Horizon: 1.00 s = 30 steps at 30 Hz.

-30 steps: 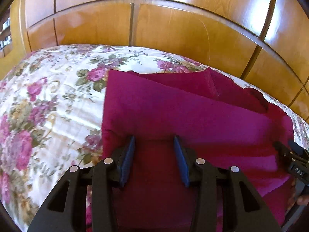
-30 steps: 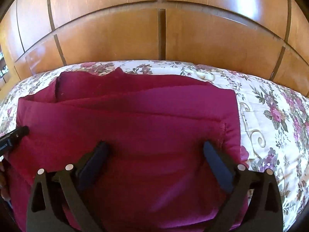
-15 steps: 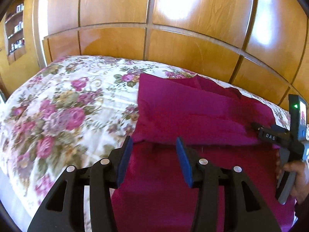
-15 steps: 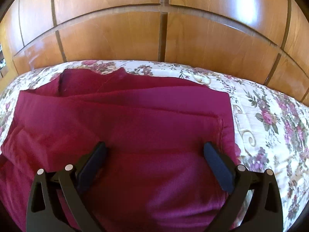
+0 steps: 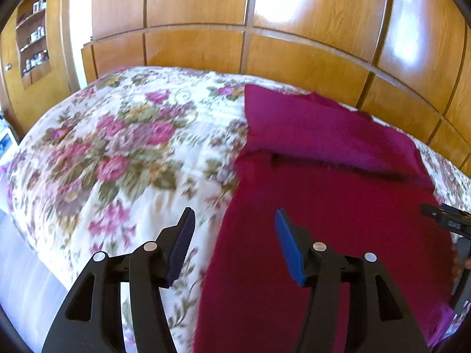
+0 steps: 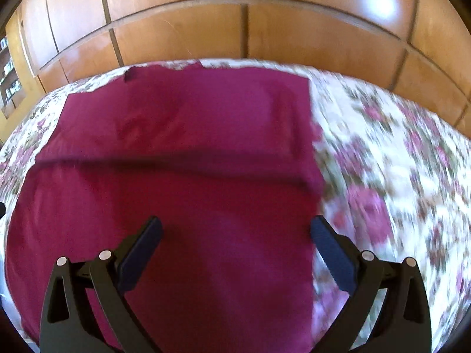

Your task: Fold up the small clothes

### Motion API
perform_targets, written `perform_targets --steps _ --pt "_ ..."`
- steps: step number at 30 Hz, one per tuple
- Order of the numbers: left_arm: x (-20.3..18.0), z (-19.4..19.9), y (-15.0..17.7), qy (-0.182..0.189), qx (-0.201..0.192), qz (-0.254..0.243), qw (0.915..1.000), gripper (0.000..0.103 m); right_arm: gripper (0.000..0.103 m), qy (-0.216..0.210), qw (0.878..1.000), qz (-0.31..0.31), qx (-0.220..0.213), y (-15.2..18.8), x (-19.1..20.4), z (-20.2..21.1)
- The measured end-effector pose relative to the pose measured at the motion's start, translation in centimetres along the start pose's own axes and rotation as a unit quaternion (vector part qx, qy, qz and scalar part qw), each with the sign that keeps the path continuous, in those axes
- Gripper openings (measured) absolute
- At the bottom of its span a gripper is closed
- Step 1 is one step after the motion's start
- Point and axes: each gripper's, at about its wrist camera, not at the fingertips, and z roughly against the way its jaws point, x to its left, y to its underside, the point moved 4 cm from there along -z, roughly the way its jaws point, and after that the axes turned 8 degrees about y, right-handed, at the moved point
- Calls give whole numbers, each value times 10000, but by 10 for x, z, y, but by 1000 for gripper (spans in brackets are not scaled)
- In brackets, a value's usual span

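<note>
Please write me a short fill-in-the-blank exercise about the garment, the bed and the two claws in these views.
1. The magenta garment lies on a bedspread with a ____ pattern.
2. The far part of the garment is ____ over the near part.
3. The left claw and the right claw both have their jaws ____, gripping nothing.
4. Behind the bed stand ____ panels.

Missing words: floral; folded; open; wooden
</note>
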Motion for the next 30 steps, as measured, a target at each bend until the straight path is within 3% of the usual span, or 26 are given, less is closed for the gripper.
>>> perform_targets --steps 5,10,14,16,17,19,20,21,23,30 --pt "15 4 31 -2 366 98 9993 56 100 -523 9977 -173 383 50 -20 19" --pt "26 23 65 469 730 355 9956 56 100 -975 9937 -117 531 100 -24 52" --pt "31 43 94 955 1075 603 9878 55 86 -1195 9899 31 760 135 -21 76" --pt "30 50 108 1178 1230 743 9826 42 73 -1185 9896 140 803 148 -20 87" --pt "29 52 113 1284 1296 795 9800 38 62 -1160 9899 141 808 150 -20 89" --pt "20 55 119 1393 1320 685 9790 20 47 -1136 9901 167 812 151 -21 94" --pt "17 57 119 1429 1319 615 9790 14 29 -1184 9893 186 837 148 -22 95" --pt "14 59 117 1539 1303 568 9778 5 20 -1206 9890 196 831 142 -22 96" --pt "12 64 109 1753 1204 598 9753 4 9 -1341 9876 160 795 134 -24 100" --pt "5 85 50 2543 525 767 9627 4 8 -2163 9758 -277 138 75 -17 124"
